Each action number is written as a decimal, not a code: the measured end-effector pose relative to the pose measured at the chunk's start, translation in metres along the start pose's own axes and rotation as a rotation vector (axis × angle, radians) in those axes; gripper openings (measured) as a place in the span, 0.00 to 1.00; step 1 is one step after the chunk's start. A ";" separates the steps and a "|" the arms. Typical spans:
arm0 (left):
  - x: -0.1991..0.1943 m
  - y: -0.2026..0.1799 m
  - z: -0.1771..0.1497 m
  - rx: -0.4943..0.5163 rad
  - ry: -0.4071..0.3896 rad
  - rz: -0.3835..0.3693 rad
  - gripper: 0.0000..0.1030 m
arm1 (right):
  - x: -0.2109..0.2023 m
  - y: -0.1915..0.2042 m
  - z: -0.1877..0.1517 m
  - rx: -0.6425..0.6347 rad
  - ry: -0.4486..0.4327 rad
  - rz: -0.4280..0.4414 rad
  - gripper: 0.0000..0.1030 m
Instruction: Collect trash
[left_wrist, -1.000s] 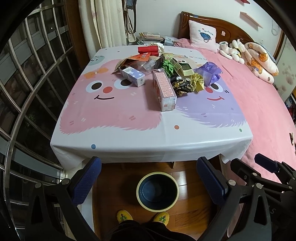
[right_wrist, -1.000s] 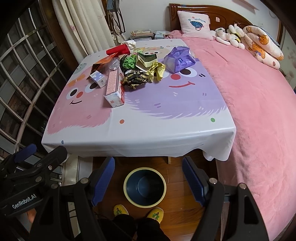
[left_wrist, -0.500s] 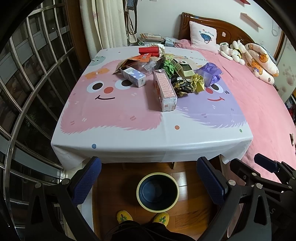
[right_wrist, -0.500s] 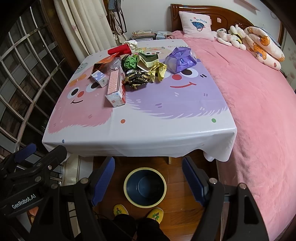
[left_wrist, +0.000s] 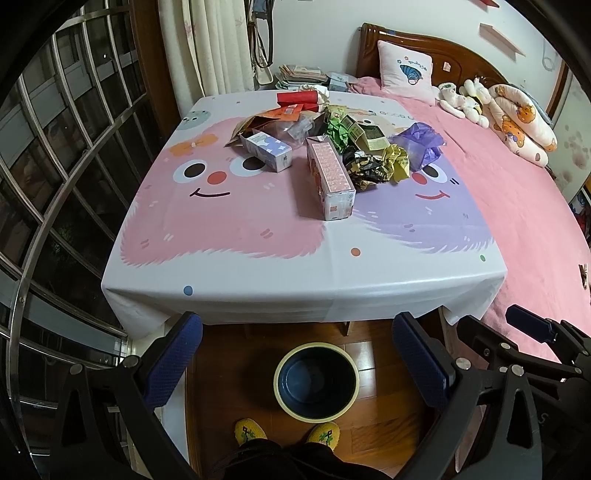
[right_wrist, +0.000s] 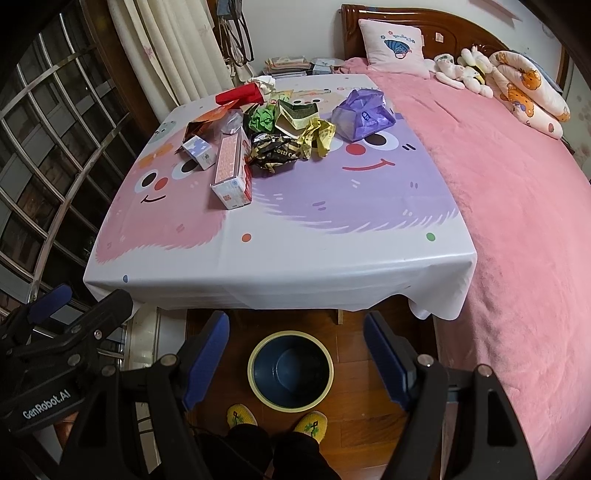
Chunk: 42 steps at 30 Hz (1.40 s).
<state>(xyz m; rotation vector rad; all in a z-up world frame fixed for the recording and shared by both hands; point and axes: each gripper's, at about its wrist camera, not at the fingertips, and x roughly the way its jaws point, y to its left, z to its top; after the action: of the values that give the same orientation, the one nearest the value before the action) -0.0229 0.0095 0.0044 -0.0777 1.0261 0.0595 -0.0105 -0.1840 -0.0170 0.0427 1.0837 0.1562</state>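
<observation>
Bedroom, cartoon-cloth table

Bed (left_wrist: 517, 192) at 3 o'clock, window grille (left_wrist: 55, 147) at 9. Table (left_wrist: 295, 236) with trash pile (left_wrist: 332, 144) of boxes and crumpled wrappers at its 12 o'clock end. Bin (left_wrist: 316, 384) on floor at 6. Left gripper (left_wrist: 295, 354) and right gripper (right_wrist: 295, 354) both spread apart, holding nothing.

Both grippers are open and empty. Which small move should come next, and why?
Probably reach the left gripper forward to the long pink carton. Both it and the right gripper hang open above the empty bin, and that carton lies nearest the table's front edge, clear on its near end.
</observation>
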 end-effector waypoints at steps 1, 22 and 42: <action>0.001 0.000 0.000 -0.001 0.003 0.000 0.99 | 0.001 -0.001 0.000 -0.001 0.002 0.002 0.74; 0.002 0.011 0.016 -0.025 -0.012 0.010 0.99 | 0.007 0.004 0.023 -0.016 -0.013 0.055 0.74; 0.063 0.082 0.134 0.045 0.097 -0.017 0.99 | 0.082 0.081 0.140 -0.041 0.048 0.123 0.61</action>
<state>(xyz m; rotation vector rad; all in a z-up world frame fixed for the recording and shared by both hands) 0.1170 0.1039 0.0168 -0.0489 1.1229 0.0169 0.1417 -0.0856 -0.0147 0.0688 1.1257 0.2911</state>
